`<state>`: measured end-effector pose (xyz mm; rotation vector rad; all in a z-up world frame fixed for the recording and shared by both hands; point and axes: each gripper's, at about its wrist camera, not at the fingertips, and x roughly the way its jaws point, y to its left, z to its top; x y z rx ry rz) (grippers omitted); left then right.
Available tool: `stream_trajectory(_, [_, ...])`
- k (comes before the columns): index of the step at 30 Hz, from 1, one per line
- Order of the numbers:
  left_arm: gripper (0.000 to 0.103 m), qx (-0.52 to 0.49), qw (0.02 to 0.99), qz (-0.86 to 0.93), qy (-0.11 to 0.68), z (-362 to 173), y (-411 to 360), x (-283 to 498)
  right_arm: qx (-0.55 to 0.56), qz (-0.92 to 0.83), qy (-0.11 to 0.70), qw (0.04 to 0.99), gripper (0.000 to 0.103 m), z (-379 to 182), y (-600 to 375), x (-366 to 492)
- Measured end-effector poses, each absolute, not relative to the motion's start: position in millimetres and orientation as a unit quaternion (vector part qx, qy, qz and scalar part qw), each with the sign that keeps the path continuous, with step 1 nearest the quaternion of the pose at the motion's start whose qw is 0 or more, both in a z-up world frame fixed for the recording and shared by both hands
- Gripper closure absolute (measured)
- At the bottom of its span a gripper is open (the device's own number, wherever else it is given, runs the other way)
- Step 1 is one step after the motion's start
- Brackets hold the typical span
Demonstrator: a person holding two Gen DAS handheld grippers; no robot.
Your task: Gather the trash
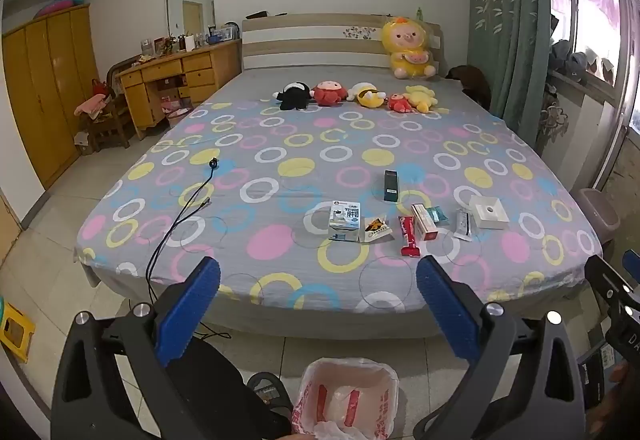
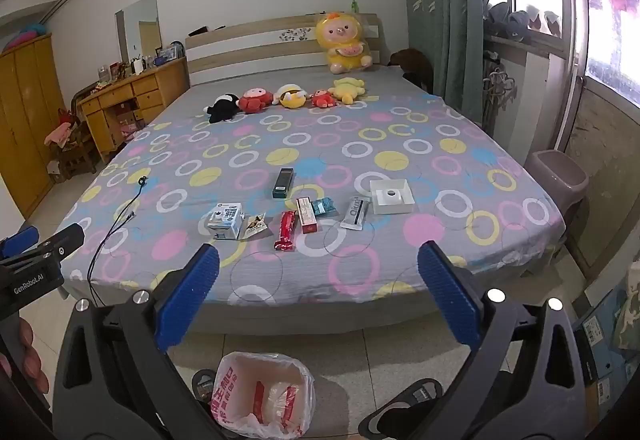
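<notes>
Your left gripper (image 1: 318, 310) is wide open and holds nothing. Your right gripper (image 2: 319, 294) is wide open and empty too. The trash lies in a row on the bed (image 2: 360, 280), ahead of both jaws and well apart from them. The red wrapper (image 2: 285, 231) is nearest, its long side pointing away from you. The bin (image 2: 262, 396) sits below your jaws.

Home bedroom: bed (image 1: 280, 144), wardrobe (image 1: 44, 88), plush toys (image 1: 352, 96).
</notes>
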<state>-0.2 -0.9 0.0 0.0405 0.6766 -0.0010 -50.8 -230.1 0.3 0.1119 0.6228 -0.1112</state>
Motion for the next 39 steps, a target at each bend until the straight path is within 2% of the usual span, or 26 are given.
stream_trajectory(39, [0.007,0.013,0.941,-0.002,0.338,-9.3,1.6,-1.5,0.053,-0.054,0.311,0.947,0.006,-6.0,-225.7,-49.6])
